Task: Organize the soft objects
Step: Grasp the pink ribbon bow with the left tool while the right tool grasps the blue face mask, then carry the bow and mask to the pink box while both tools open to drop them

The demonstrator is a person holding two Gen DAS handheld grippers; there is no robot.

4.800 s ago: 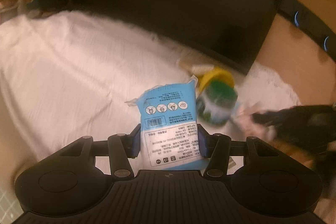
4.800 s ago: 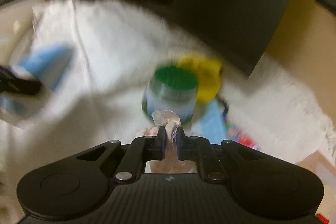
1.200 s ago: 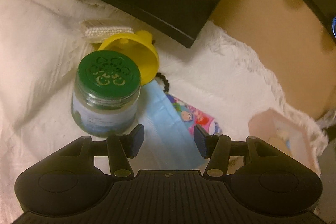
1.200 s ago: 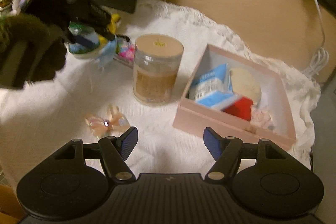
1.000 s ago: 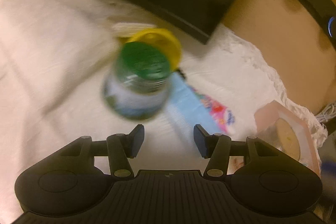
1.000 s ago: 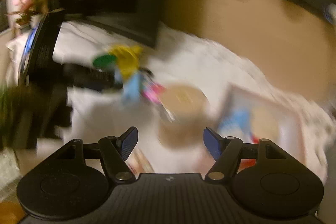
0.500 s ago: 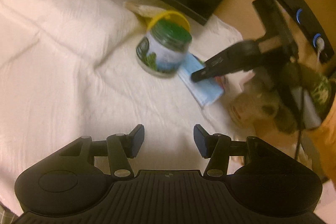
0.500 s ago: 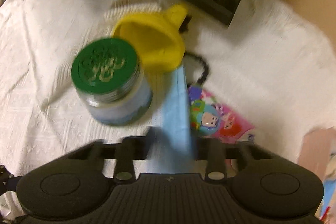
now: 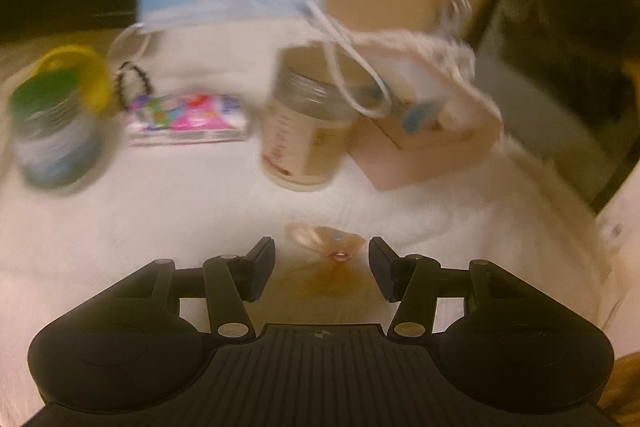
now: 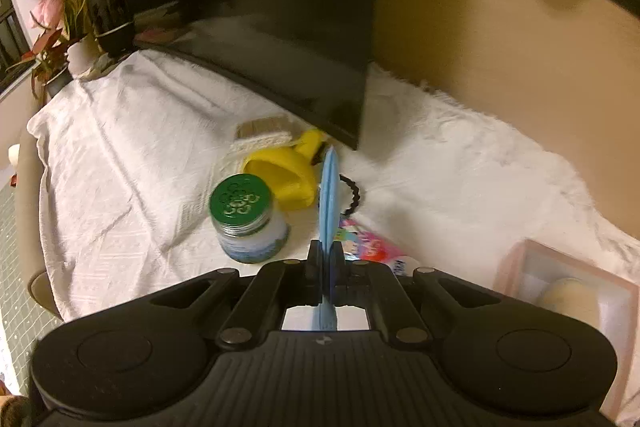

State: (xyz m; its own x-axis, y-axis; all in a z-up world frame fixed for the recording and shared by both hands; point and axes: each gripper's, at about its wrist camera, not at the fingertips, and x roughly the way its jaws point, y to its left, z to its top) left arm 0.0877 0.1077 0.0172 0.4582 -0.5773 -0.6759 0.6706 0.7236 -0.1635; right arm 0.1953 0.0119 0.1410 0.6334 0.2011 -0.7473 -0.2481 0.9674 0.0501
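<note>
While blurred, packet (image 9: 188, 119) print unreadable

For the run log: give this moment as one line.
right gripper: shut on blue face mask, lifted | left gripper: open over small bow | pink box: partly filled

Green-lidded jar (image 10: 249, 223), yellow funnel (image 10: 286, 174), dark monitor (image 10: 280, 15) behind.

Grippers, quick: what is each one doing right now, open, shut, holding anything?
Left gripper: open, holding nothing, above the bow.
Right gripper: shut on the blue mask, lifted off the cloth.
</note>
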